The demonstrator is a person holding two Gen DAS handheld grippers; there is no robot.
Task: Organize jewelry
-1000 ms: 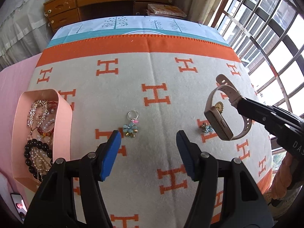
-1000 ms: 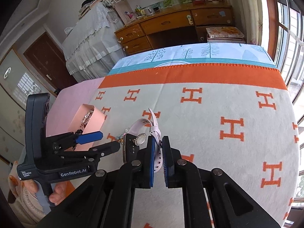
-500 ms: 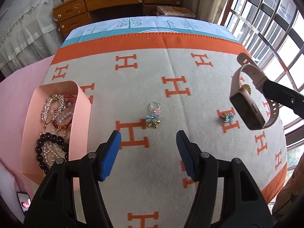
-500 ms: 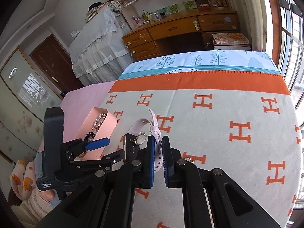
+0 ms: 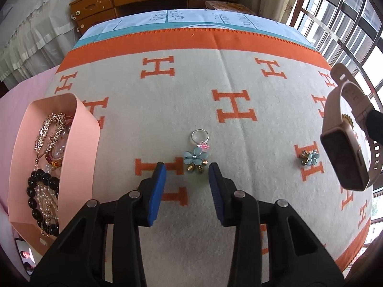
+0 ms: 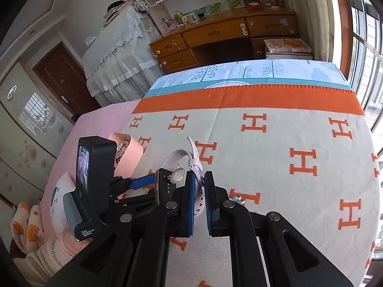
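Observation:
A silver ring with a blue flower charm [image 5: 196,156] lies on the H-patterned blanket [image 5: 239,71]. My left gripper [image 5: 186,171] hangs just over it, its jaws closing. The charm lies in the gap at the tips, and the blue pads [image 5: 158,186] stand apart from it. My right gripper [image 6: 199,175] is shut on the strap of a pink smartwatch [image 6: 167,184], which is held in the air and also shows as the watch [image 5: 344,153] at the right. A second blue flower piece [image 5: 308,157] lies on the blanket under the watch. The pink box [image 5: 81,143] at the left holds several bead bracelets and chains.
The blanket ends in an orange border and a light blue sheet at the far side. Beyond stand a wooden desk with drawers [image 6: 215,35] and barred windows [image 5: 347,12] on the right. A pink sheet [image 5: 14,105] and a phone [image 5: 25,258] lie left of the box.
My left gripper has come down close over the flower ring and its jaws have narrowed. The right gripper keeps hold of the watch in much the same place.

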